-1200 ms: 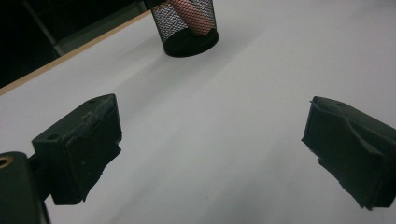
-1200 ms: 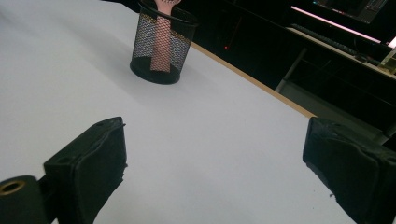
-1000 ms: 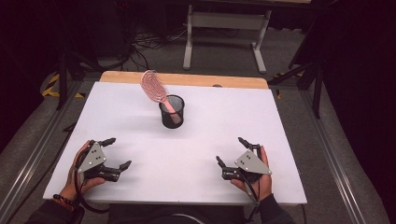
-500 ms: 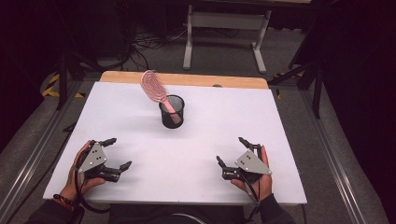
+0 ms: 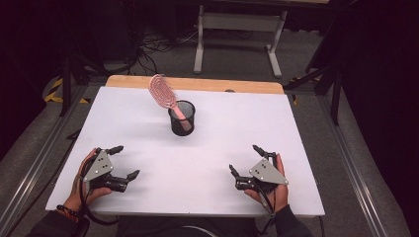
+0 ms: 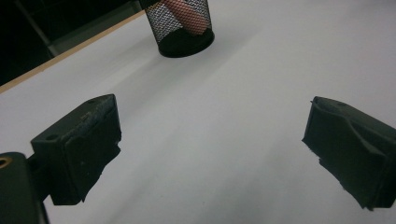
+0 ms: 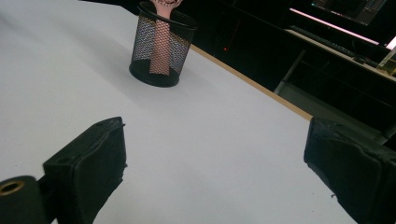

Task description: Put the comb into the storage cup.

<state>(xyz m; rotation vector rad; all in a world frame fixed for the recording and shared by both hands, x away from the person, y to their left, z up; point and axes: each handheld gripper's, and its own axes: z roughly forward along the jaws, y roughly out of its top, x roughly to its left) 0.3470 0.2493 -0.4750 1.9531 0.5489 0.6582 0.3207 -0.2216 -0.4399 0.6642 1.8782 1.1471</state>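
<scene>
A black mesh cup (image 5: 182,118) stands upright on the white table (image 5: 247,123), a little back of its middle. A pink hairbrush (image 5: 161,91) stands in it handle down, its head leaning out to the back left. The cup (image 6: 180,25) also appears at the top of the left gripper view and the cup (image 7: 159,45) in the right gripper view, handle visible through the mesh. My left gripper (image 5: 124,161) rests open near the front left edge, nothing between its jaws. My right gripper (image 5: 245,159) rests open near the front right, also holding nothing.
A wooden strip (image 5: 197,84) runs along the table's far edge. Beyond it stand a grey metal frame (image 5: 237,29) and cables on the floor. Rails (image 5: 39,163) flank the table on both sides.
</scene>
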